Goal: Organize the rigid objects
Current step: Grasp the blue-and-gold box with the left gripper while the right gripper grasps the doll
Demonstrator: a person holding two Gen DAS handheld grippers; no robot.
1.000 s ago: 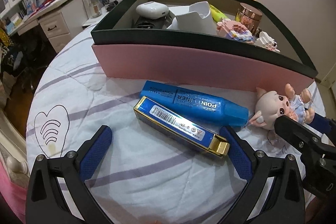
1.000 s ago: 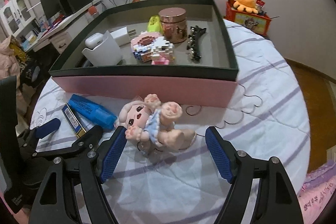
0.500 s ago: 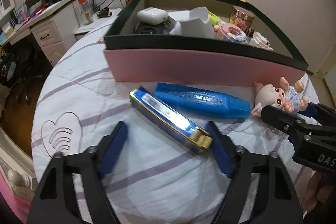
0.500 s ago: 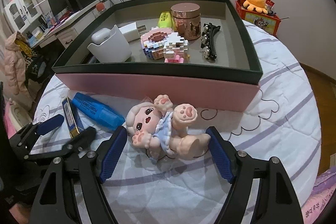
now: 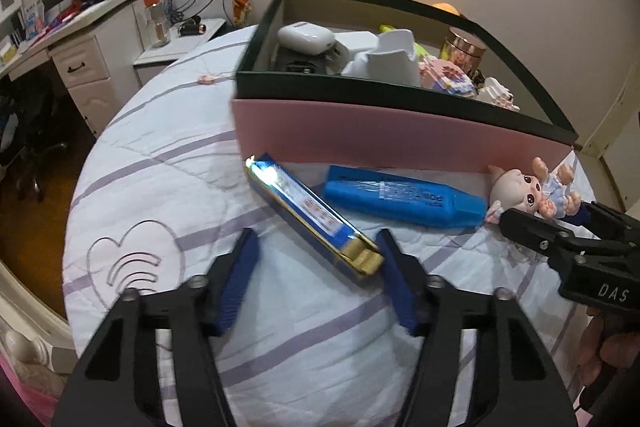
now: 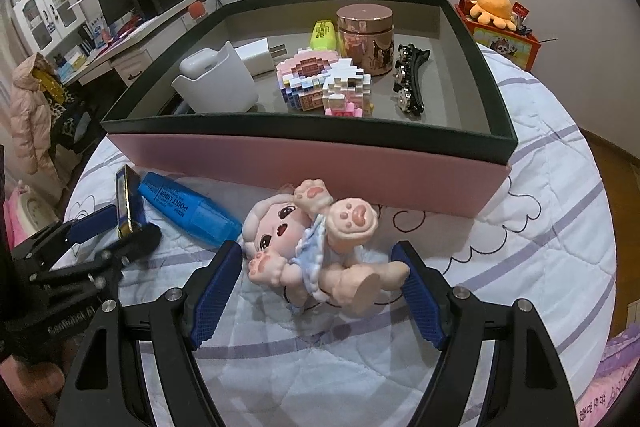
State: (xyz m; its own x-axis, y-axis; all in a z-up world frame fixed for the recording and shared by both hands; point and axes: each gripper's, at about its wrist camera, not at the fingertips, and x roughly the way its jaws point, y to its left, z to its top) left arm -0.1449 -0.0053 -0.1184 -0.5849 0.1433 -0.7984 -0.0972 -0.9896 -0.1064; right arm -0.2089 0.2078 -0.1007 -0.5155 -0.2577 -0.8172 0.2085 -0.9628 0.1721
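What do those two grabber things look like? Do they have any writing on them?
Both are black plastic frames with bolts and cut-out holes. The left gripper and right gripper each have two fingers lined with bumpy blue pads. Pale letters mark their sides; "DAS" shows on the right one. No cables or sleeves show.

on the quilt in the lower half of the frame: 1 blue highlighter (image 6: 188, 211), 1 blue-and-gold harmonica (image 5: 312, 215), 1 doll (image 6: 316, 239). in the box (image 6: 304, 131) at centre: 1 yellow highlighter (image 6: 323, 34), 1 copper jar (image 6: 365, 37), 1 hair clip (image 6: 409, 79), 1 earbud case (image 6: 198, 64), 1 charger plug (image 6: 258, 55), 2 brick-built figures (image 6: 320, 83).
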